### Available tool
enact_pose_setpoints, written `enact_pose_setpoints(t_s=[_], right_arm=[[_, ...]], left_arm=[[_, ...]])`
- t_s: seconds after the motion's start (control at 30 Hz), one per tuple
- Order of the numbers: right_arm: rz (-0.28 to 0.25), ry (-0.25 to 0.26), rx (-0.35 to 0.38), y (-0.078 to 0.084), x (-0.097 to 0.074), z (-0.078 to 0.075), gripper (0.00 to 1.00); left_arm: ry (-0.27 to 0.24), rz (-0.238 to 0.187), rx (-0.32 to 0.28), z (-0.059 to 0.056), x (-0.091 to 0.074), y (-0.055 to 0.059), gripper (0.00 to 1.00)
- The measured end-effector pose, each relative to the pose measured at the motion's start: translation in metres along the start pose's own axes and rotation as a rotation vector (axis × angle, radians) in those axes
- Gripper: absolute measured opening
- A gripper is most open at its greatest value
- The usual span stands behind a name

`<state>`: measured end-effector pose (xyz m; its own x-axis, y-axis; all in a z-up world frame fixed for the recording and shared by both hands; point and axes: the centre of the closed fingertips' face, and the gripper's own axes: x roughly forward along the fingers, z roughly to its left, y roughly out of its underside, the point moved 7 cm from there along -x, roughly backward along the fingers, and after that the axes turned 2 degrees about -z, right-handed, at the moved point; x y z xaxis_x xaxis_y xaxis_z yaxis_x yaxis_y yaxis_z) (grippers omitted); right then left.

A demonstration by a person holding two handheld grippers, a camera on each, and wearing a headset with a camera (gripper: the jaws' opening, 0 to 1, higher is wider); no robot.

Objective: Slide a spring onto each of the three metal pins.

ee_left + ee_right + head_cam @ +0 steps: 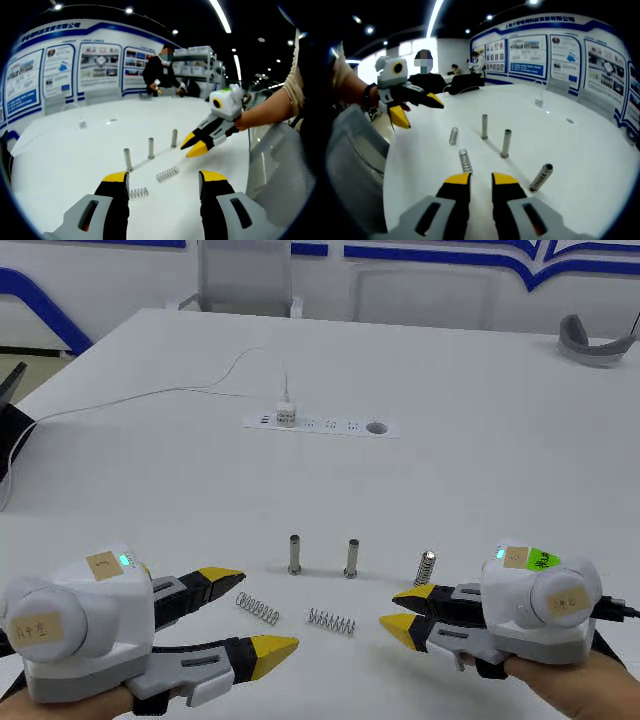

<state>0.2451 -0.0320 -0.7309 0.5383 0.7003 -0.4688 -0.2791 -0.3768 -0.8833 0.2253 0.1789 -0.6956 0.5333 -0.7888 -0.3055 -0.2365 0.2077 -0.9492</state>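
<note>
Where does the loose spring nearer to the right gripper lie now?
In the head view the spring lies flat on the table, in front of the middle pin, between the other loose spring and the right gripper.

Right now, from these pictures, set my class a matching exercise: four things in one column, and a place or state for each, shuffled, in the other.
Things:
1 right-hand pin
2 middle pin
3 power strip
4 left tool

States:
A bare
B jaws wide apart
C carries a spring
D far back on the table, one white plug in it

Pairs: 1-C; 2-A; 3-D; 4-B
</note>
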Motion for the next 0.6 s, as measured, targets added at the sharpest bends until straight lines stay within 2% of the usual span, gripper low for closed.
enact_pose_setpoints(t_s=[0.2, 0.6], right_arm=[[0.012, -0.033, -0.018, -0.001, 0.012, 0.005, 0.18], [0.050, -0.082, -0.028, 0.006, 0.029, 0.010, 0.18]], left_arm=[[-0.001, 0.002, 0.002, -0.001, -0.001, 0.000, 0.57], [0.001, 0.012, 0.000, -0.002, 0.000, 0.002, 0.56]])
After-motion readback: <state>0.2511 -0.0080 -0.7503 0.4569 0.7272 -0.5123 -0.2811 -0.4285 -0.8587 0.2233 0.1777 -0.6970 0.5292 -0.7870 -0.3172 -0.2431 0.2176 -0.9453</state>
